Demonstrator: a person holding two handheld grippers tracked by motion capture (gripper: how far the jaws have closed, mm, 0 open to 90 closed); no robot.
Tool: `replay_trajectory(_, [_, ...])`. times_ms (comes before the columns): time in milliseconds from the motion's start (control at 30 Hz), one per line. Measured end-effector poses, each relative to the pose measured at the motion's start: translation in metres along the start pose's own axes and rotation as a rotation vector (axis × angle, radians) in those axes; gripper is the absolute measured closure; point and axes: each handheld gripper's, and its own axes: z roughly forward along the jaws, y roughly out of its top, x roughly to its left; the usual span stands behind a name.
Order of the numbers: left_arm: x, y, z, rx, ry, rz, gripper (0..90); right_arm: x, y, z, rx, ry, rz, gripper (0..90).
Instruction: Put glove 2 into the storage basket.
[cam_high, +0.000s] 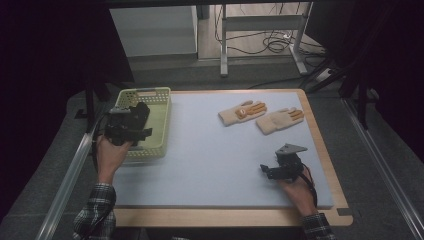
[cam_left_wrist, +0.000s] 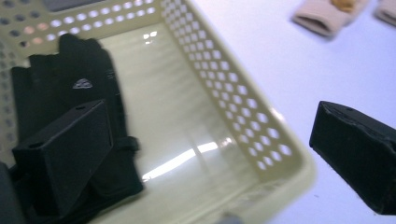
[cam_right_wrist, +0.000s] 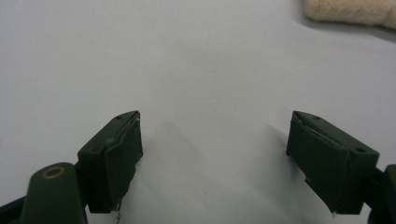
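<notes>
Black glove (cam_left_wrist: 70, 93): soft dark fabric with a small pale logo on its back, lying flat inside the basket (cam_high: 159, 111) against the basket's left wall, fingers toward the far end, long axis running near to far. The basket is pale yellow plastic, rectangular, with perforated walls and a glossy floor, at the left edge of the desk (cam_high: 210, 160), which has a pale mat and wooden rim. Left hand-held gripper (cam_high: 131, 125): jaws apart above the basket, nothing between them. Right hand-held gripper (cam_high: 272, 170): jaws apart over bare mat at near right. Two beige knitted gloves (cam_high: 243, 113) (cam_high: 280, 120) lie far right.
</notes>
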Motion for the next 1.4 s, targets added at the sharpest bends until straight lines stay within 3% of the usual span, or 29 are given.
replay_trajectory(367, [-0.058,-0.01,-0.003,-0.032,-0.072,0.144,0.0,0.0,0.0,0.0,0.002,-0.001,-0.003,17.8])
replay_trajectory(567, [-0.076,-0.019,0.002,-0.069,-0.126,0.163,0.0,0.0,0.0,0.0,-0.001,0.0,-0.001,17.8])
replay_trajectory(700, [-0.086,-0.025,0.006,-0.065,-0.145,0.186,0.0,0.0,0.0,0.0,0.0,0.0,0.0,17.8])
replay_trajectory(767, [-0.091,-0.026,0.008,-0.055,-0.18,0.198,0.0,0.0,0.0,0.0,0.0,0.0,-0.001,17.8])
replay_trajectory(833, [-0.098,-0.027,0.006,-0.051,-0.158,0.242,0.0,-0.001,0.0,0.0,0.002,0.002,0.001,17.8])
replay_trajectory(1100, [-0.123,-0.034,0.011,-0.058,-0.203,0.265,0.0,0.0,0.0,0.0,0.0,0.001,0.0,17.8])
replay_trajectory(1200, [-0.133,-0.039,0.021,-0.052,-0.231,0.271,0.0,0.0,0.0,0.0,0.0,0.002,0.001,17.8])
replay_trajectory(1400, [-0.145,-0.057,0.042,-0.024,-0.243,0.281,0.0,0.0,0.0,0.0,0.001,0.002,0.002,17.9])
